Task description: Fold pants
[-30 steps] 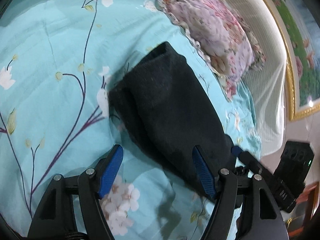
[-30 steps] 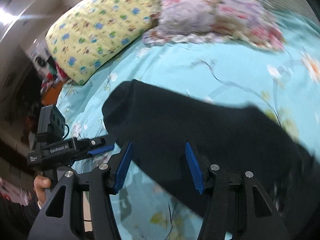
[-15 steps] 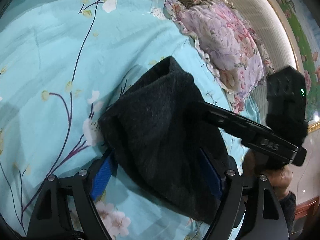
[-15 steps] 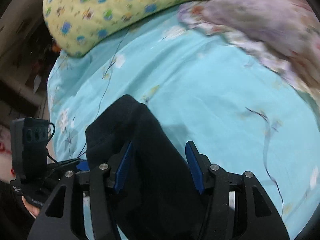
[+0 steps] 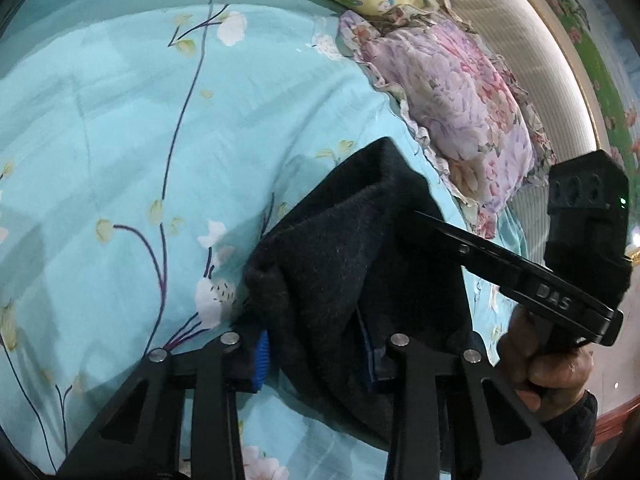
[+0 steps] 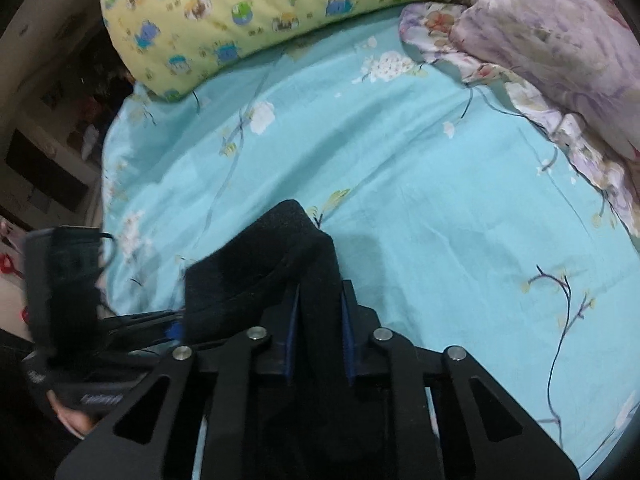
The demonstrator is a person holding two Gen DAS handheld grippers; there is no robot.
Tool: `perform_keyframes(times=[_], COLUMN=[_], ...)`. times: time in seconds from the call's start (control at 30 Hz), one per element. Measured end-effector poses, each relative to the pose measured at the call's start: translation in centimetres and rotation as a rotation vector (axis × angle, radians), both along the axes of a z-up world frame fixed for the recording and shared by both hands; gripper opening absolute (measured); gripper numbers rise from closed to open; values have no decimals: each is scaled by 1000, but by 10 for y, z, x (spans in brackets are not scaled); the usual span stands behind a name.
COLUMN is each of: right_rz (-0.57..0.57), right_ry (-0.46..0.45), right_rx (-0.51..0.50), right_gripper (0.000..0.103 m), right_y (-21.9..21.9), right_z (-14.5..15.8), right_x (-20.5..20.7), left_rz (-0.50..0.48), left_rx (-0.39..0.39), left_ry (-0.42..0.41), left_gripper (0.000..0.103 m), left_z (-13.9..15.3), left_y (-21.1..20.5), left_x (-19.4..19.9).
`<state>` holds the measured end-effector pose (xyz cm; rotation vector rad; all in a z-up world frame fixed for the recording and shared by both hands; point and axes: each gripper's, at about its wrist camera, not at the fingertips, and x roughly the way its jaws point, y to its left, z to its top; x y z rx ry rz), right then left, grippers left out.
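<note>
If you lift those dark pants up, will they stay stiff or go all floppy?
Probably floppy: the dark pants already bunch and sag where the left tool and right tool have just closed on them. The fuzzy, thick-looking cloth likely won't slip out. They probably can't roll, only slump onto the bedsheet.

Soft, even indoor light falls on the turquoise bedsheet (image 5: 120, 152), bright enough to show its printed branches clearly. Shadows are faint: a pale grey patch lies on the sheet just right of the dark pants (image 6: 280, 264) in the right wrist view. The pants themselves read almost black, their folds hard to separate. Both views bend strongly at the edges, with black corners. In the right wrist view the near left side is dim and smeared with blur. A glossy highlight runs along the curved headboard (image 5: 532, 60), far right.
</note>
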<state>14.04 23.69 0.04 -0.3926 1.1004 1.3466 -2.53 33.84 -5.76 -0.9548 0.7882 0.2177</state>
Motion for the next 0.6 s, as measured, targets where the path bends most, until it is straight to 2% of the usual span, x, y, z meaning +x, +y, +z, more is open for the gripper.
perform_keyframes(times=[0.17, 0.3, 0.6], right_rz=[-46, -86, -230], right_ry=[5, 14, 29], right_rx=[74, 147, 317], right_gripper=[18, 18, 18], right_y=[-25, -53, -150], right_z=[21, 40, 72], right_x=[-3, -3, 8], left_rz=[-34, -81, -246], left_rx=[29, 59, 118], left_ry=[-36, -92, -201], left_gripper=[26, 25, 24], left_z=[22, 52, 108], left_y=[-13, -29, -94], left_x=[0, 0, 12])
